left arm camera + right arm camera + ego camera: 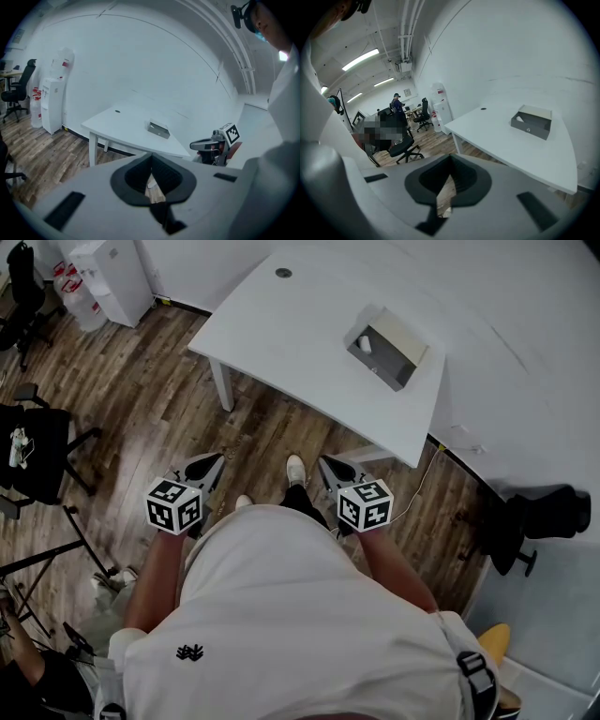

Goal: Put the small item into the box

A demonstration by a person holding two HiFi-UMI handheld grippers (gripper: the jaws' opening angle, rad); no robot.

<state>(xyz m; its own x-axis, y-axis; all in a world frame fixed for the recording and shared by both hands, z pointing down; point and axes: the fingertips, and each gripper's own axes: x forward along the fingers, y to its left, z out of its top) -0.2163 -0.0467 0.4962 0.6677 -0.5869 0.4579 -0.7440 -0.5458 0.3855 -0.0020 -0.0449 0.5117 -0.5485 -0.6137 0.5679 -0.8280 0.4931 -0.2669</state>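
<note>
1. Left gripper (pixel 217 458): held low in front of the person, over the wooden floor (pixel 141 399), well short of the table. In the left gripper view its jaws are closed tip to tip, with nothing between them.
2. Right gripper (pixel 326 462): level with the left one and apart from it, the person's shoes (pixel 295 469) between the two. Its jaws are likewise pressed together and empty.
3. Table (pixel 309 324): white, with its near edge running diagonally across the head view to a corner (pixel 413 461) just ahead of the right gripper. One leg (pixel 222 385) stands at the left end.
4. Box (pixel 398 341): open-topped and grey, set on the table back from the near edge, with bare tabletop on every side.
5. Small item (pixel 364 343): white, lying inside the box at its left end as the head view shows it.
6. Open room: a clear strip of floor separates the grippers from the table edge.
7. Side limits: a black office chair (pixel 539 517) on the right, and a dark chair (pixel 42 451) with stand legs on the left.
8. A thin cable (pixel 422 486) hangs below the table corner.
</note>
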